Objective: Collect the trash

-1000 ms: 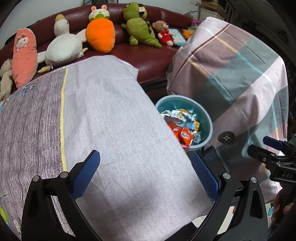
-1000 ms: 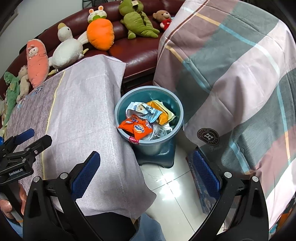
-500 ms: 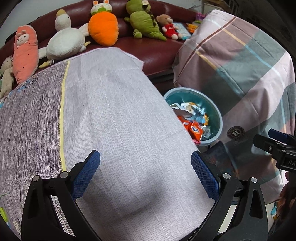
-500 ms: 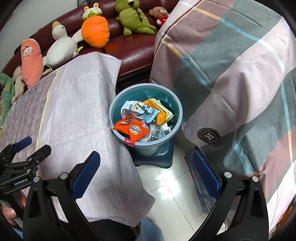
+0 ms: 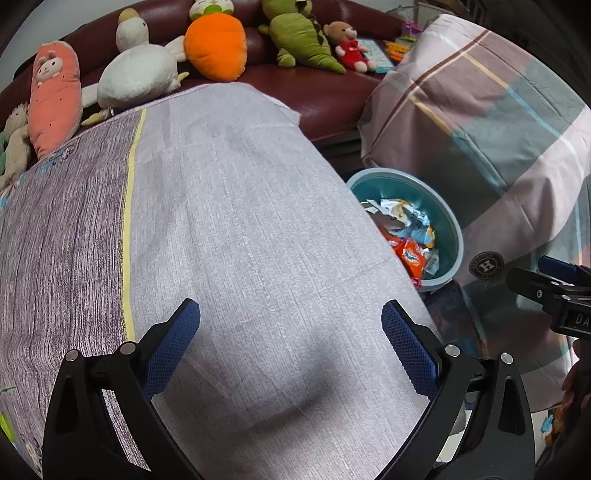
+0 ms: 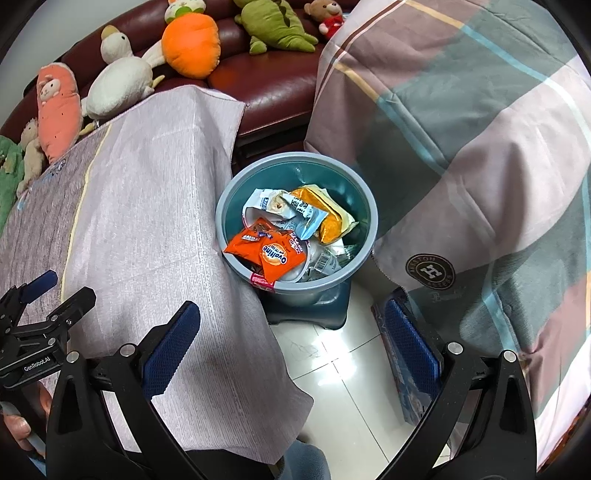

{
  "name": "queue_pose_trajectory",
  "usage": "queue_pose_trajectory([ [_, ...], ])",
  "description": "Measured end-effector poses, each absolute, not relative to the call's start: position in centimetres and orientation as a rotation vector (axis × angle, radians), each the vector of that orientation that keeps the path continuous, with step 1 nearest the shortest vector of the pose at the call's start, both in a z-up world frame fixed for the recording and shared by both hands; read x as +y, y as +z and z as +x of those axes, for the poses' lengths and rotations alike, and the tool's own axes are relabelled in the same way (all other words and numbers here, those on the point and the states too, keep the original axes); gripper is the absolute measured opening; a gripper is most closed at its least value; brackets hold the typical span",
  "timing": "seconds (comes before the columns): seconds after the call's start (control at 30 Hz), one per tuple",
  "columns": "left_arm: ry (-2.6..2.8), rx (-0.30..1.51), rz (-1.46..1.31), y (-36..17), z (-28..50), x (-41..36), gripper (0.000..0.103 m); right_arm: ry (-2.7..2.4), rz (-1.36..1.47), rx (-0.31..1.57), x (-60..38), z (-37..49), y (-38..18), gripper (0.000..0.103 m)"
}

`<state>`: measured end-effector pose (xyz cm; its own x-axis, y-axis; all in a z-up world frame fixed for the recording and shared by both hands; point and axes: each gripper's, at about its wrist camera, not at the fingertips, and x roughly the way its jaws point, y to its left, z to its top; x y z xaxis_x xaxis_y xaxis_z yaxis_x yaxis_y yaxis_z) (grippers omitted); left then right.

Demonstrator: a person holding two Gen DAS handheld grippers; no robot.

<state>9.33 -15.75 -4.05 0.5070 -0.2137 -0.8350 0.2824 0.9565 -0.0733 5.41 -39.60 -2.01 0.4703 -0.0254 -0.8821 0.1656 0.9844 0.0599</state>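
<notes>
Trash bin (image 6: 364, 206), teal plastic, stands on the tiled floor (image 6: 343, 365) in the gap between my cloth-covered counter (image 6: 155, 221) and a plaid-draped piece of furniture (image 6: 461, 122). Inside the bin I see crumpled wrappers: an orange Ovaltine packet (image 6: 271, 253) against the rim nearest the counter, a pale blue-and-white wrapper (image 6: 284, 206) behind it, and a yellow-orange pouch (image 6: 328, 214) toward the plaid side. A small pink scrap (image 6: 263, 281) hangs over the rim below the Ovaltine packet.

My right gripper (image 6: 291, 349) hovers above the floor just in front of the bin, released, its blue pads wide apart with nothing between them. My left gripper (image 5: 291, 349) sits over the counter, to the left of the bin, likewise spread and empty; in the left wrist view the bin (image 5: 448, 225) appears past the counter's right edge.

Beyond the bin, a dark red sofa (image 6: 266, 85) carries plush toys, among them an orange carrot (image 6: 192, 46), a white duck (image 6: 118, 83) and a green dinosaur (image 6: 277, 27).
</notes>
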Motion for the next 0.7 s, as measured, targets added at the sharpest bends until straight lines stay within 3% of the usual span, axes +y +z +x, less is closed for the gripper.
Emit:
queue_pose_trajectory([
  [0.7, -0.294, 1.024, 0.065, -5.9, 11.4, -15.0, 0.099, -0.128, 0.109, 1.122, -38.4, 8.7, -3.2, 0.096],
])
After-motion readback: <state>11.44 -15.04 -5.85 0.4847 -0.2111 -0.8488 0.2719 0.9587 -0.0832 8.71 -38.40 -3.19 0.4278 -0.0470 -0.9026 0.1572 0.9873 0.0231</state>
